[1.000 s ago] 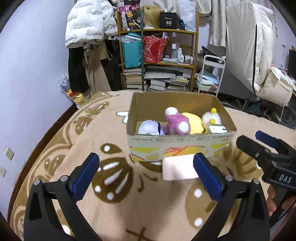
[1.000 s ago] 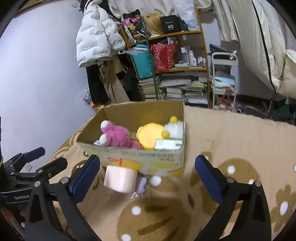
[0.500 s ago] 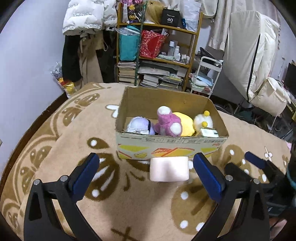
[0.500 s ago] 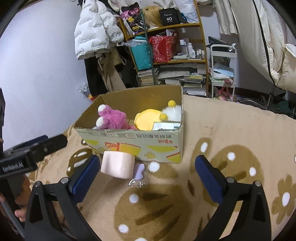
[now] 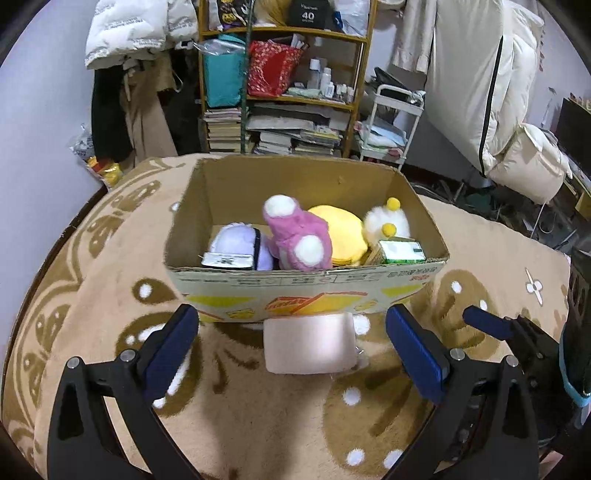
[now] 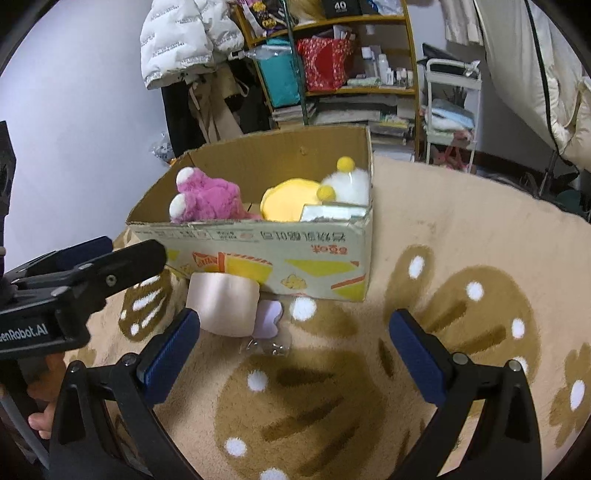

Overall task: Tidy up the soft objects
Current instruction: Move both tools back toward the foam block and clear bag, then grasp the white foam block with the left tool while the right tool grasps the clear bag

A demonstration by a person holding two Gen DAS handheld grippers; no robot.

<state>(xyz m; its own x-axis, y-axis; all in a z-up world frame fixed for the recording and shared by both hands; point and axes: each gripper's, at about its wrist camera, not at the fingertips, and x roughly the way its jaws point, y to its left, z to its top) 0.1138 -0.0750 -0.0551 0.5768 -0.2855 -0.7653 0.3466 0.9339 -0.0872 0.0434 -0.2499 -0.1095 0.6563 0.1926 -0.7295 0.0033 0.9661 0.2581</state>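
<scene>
A pale pink soft block (image 5: 309,342) lies on the carpet against the front of an open cardboard box (image 5: 306,295). The box holds a pink plush (image 5: 297,236), a yellow plush (image 5: 341,236), a white plush with yellow pompoms (image 5: 386,223) and a lilac plush (image 5: 236,245). My left gripper (image 5: 301,354) is open, its jaws wide on either side of the block. My right gripper (image 6: 293,354) is open and empty, the block (image 6: 222,304) just ahead of its left finger. A small lilac piece (image 6: 267,317) lies beside the block.
A beige patterned carpet (image 5: 258,424) covers the floor. Behind the box stand a cluttered shelf (image 5: 284,85) with stacked books, a white trolley (image 5: 391,125), hanging jackets (image 5: 136,33) and a wall on the left. The right gripper shows at the left view's right edge (image 5: 517,336).
Both grippers have moved closer to the box and the pink block. The left one has swung right, so the block now sits centred between its jaws. Nothing has been grasped.
</scene>
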